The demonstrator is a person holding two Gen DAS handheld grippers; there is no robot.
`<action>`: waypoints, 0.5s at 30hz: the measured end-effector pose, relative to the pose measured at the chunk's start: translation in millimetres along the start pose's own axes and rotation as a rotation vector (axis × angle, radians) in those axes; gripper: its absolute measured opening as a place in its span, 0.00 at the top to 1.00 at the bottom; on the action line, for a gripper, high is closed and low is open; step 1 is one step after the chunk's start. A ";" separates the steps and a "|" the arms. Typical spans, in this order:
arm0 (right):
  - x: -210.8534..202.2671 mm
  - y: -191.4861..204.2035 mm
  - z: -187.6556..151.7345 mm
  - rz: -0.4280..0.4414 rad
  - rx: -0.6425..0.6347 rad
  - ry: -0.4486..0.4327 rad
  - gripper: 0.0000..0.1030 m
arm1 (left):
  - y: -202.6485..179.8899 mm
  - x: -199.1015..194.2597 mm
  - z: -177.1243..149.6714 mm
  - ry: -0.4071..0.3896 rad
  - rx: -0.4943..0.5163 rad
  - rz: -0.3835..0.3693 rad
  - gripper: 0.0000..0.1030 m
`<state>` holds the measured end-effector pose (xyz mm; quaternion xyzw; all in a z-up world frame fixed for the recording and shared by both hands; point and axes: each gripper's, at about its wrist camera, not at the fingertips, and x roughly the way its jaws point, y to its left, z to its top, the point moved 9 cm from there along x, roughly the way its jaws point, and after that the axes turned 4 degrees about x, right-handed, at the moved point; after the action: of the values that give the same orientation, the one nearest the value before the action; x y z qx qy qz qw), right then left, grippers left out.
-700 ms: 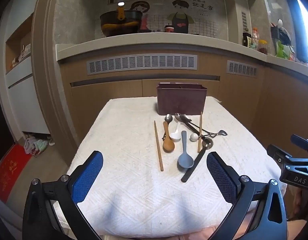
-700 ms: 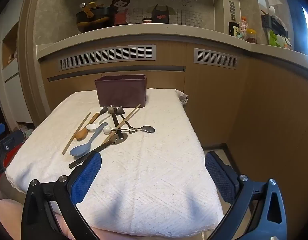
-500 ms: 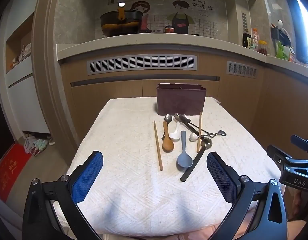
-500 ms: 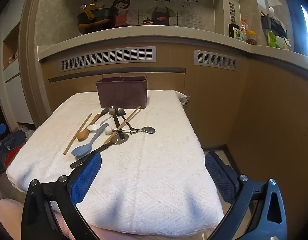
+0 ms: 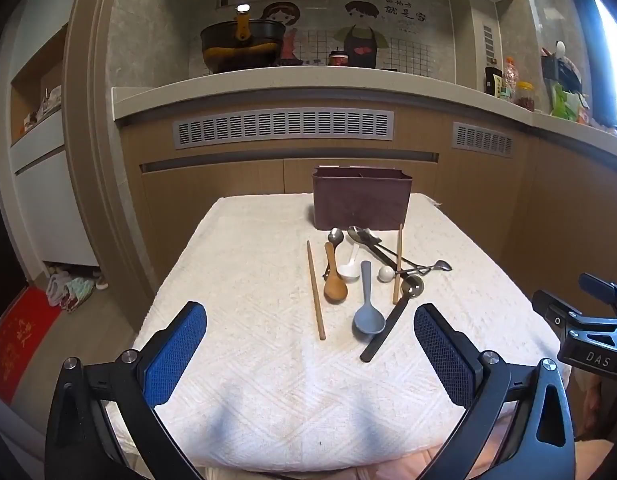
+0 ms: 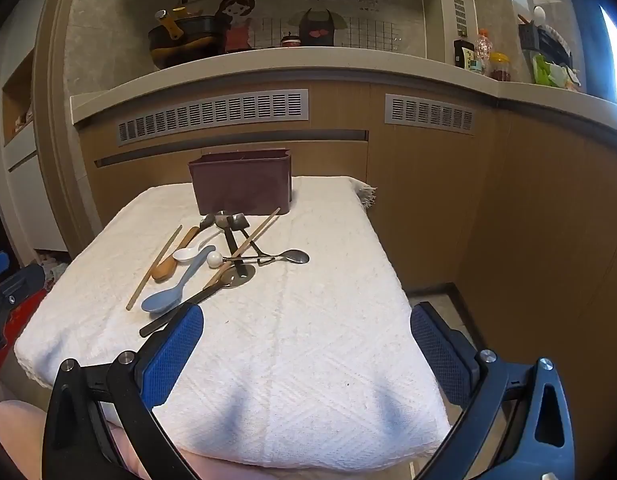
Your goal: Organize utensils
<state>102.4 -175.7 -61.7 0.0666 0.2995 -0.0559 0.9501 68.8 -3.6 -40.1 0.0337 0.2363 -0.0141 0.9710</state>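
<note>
Both your left gripper [image 5: 310,330] and your right gripper [image 6: 307,330] hang with jaws spread wide and nothing between the blue pads, short of the pile. The utensils lie in a loose heap just in front of the brown holder [image 5: 362,202], which stands at the far end of the white cloth [image 5: 248,272].

Start with the outliers, I'd judge: the lone chopstick [image 5: 315,290] on the holder's left-front side and the blue spoon [image 5: 367,308] nearest you lie clear of the tangle. Pinch each by its straight shank, not the bowl.

The cloth is a thick, diamond-woven towel, soft enough to let a pad dig under a thin stick. The wooden spoon [image 5: 333,280] is matte and likely grippy. The metal spoons [image 6: 286,257] are glossy, crossed over one another, and could slip. The holder looks like rigid plastic, divided inside.
</note>
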 end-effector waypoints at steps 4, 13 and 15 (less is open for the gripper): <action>0.5 -0.6 0.8 -0.002 -0.005 -0.009 0.00 | -0.2 -4.4 -3.0 0.001 0.002 0.000 0.00; 1.0 1.9 -0.6 -0.001 -0.009 -0.019 0.00 | -1.5 2.2 1.4 0.007 0.003 -0.002 0.00; 0.4 1.9 -0.5 -0.002 -0.009 -0.020 0.00 | -2.4 2.4 0.6 0.009 0.005 -0.003 0.00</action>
<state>102.7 -173.8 -62.2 0.0614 0.2902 -0.0560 0.9533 71.2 -6.1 -40.9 0.0358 0.2404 -0.0158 0.9699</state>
